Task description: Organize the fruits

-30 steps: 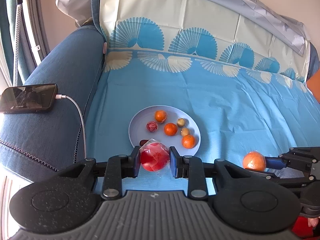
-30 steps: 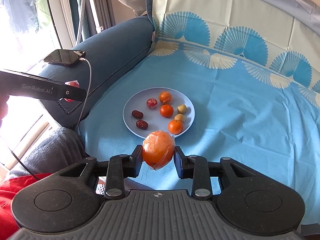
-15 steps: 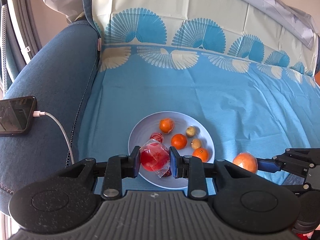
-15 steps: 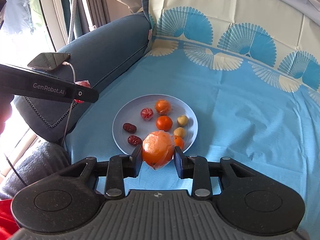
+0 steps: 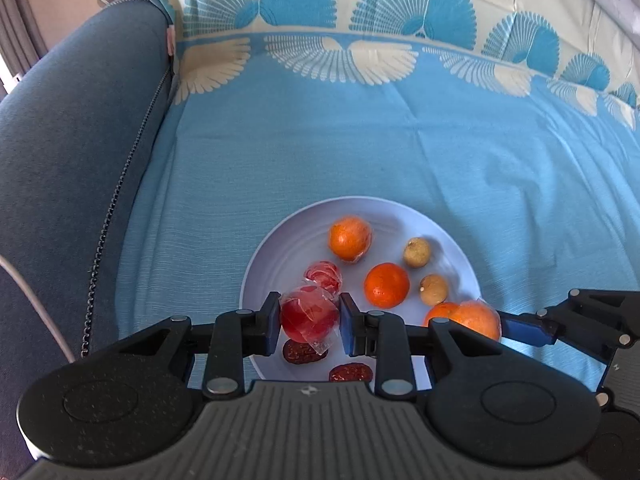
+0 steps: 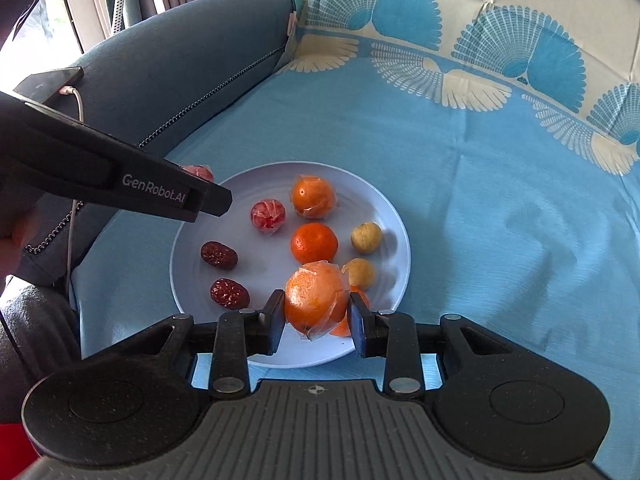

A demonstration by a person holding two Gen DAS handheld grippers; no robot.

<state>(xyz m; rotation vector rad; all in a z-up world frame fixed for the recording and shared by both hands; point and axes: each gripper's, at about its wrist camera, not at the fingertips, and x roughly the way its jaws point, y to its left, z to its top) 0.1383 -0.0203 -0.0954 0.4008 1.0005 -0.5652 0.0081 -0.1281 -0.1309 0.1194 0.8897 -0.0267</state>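
Nearing completion, by my judgement: the plate [image 6: 400, 240] on the blue sofa cover [image 5: 360, 152] already carries two jujubes, a wrapped red fruit, oranges and two longans; left gripper [image 5: 309, 323] has its jaws clamped on a wrapped red fruit [image 5: 308, 318] above the plate's near-left edge; right gripper [image 6: 316, 312] grips a wrapped orange [image 6: 316, 298] over the near rim; both await placing.

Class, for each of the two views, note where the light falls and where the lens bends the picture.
Left wrist view: sunlight brightens the plate; the patterned cloth curves with fisheye bend. Right wrist view: window glare at upper left; the left gripper looms dark.
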